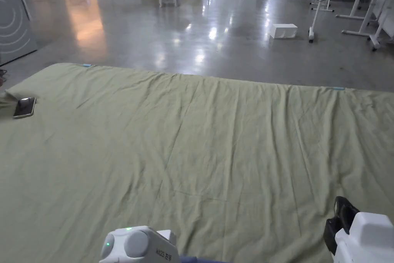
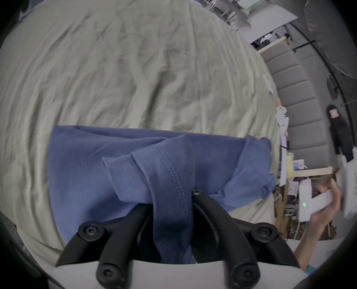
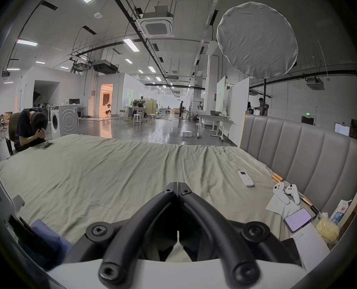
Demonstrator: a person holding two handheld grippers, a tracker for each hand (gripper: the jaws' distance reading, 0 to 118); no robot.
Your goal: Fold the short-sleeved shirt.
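**Left claw pinches the blue shirt at the near edge of the bed**

The left gripper has both jaws pressed on a stitched hem of the blue shirt, which lies bunched on the green sheet at the bed's near edge. The right gripper hovers over the sheet, jaws closed together on nothing (tips touching). A phone rests at the far left; a remote lies near the grey headboard on the right.

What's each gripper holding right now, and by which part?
The left gripper clamps the blue shirt by a stitched hem edge. The right gripper is shut on nothing.
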